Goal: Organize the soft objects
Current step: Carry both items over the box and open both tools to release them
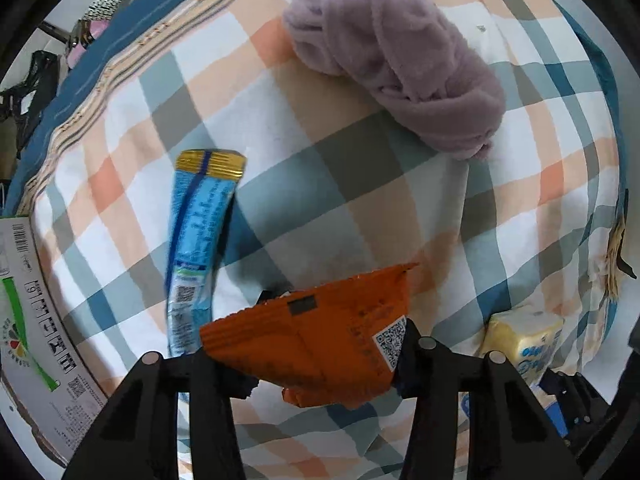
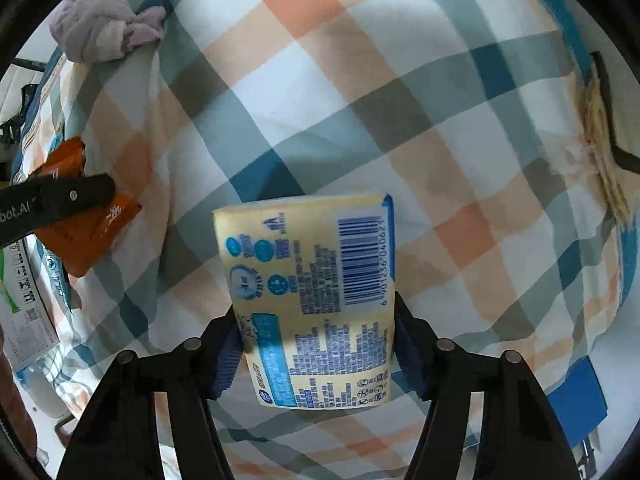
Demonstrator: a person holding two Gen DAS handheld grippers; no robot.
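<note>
You have a load in each hand: the left gripper (image 1: 320,360) has its fingers clamped on the orange packet (image 1: 320,344), and the right gripper (image 2: 316,356) has its fingers clamped on the tissue pack (image 2: 312,300). Both are held above the bed (image 1: 360,208), just beside each other.

To set them down well, keep the squeeze light. The tissue pack is a soft block in slick yellow film; it dents under the pads, so lower it flat before you release. The packet is thin, crinkly foil pinched at its lower edge, with its free corner sticking up; it will likely flop, so bring it low first.

The blue sachet (image 1: 200,248) lies flat on the checked sheet, long and narrow with a gold crimped end, near the packet. The lilac fleece (image 1: 400,56) is bundled in a loose, plush roll farther off, well apart from both grippers. A printed carton (image 1: 36,312) sits at the bed's left edge. The sheet is smooth cotton over a yielding mattress, so things may tilt when placed.
</note>
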